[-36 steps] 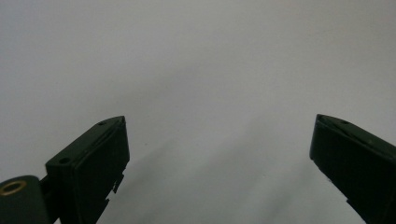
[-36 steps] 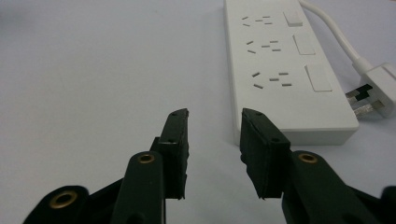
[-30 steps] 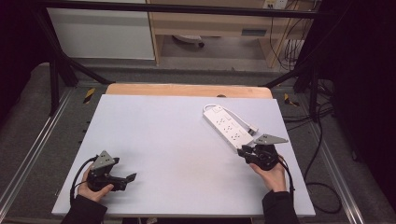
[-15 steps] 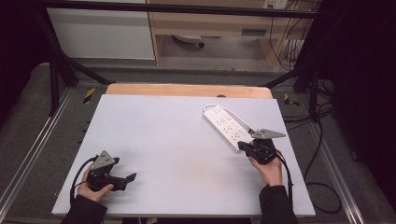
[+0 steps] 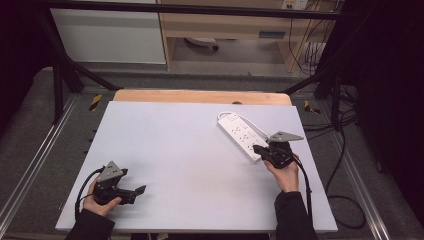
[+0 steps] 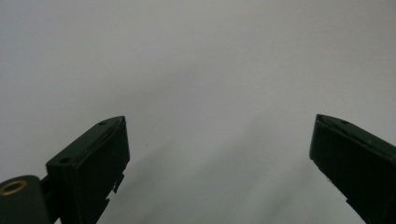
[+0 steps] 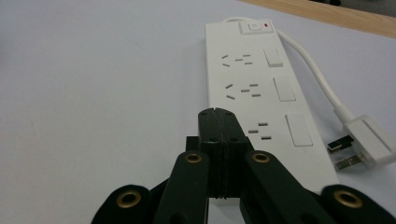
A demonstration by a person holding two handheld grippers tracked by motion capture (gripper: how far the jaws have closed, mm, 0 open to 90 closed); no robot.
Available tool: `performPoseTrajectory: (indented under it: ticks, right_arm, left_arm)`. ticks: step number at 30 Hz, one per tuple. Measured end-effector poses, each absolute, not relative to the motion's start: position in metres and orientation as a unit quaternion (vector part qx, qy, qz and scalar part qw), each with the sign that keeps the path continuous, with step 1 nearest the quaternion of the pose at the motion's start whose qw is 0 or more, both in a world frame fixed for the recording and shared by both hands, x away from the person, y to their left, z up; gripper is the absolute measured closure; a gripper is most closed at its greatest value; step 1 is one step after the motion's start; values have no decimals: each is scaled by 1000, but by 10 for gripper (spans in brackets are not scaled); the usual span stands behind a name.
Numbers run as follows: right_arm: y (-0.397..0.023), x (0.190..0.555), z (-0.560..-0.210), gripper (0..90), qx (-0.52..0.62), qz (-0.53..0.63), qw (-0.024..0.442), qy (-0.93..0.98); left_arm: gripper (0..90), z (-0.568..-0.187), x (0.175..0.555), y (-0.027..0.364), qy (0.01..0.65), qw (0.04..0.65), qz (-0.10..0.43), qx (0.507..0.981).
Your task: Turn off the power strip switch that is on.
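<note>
1. My right gripper [image 7: 217, 113] is pressed fully together with nothing between its jaws, hovering over the near end of the power strip [image 7: 261, 98]. My left gripper [image 5: 131, 192] stands wide apart over bare table [image 5: 190, 150], well away from the strip.
2. The strip looks like rigid, smooth plastic: I judge it light, stiff and a bit slippery. I would take it across its narrow width, at the long edges.
3. It lies flat at the table's right, white, with three socket rows and a rocker switch beside each.
4. At its far end a main switch [image 7: 255, 26]; its cord [image 7: 312, 70] curls back to the plug [image 7: 366, 142].
</note>
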State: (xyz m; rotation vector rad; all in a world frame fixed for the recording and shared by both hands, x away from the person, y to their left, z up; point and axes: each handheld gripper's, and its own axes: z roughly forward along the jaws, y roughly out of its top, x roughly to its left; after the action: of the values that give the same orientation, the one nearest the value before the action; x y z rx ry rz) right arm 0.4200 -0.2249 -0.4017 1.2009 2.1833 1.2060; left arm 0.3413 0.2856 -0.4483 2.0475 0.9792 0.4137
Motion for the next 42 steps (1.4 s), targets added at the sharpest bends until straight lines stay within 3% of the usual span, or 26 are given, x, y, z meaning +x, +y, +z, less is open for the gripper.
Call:
performPoseTrajectory:
  ticks: [42]
  right_arm:
    - [-202, 486, -394, 900, 438, 419, 194, 771]
  left_arm:
    - [49, -448, 342, 286, 389, 405, 166, 811]
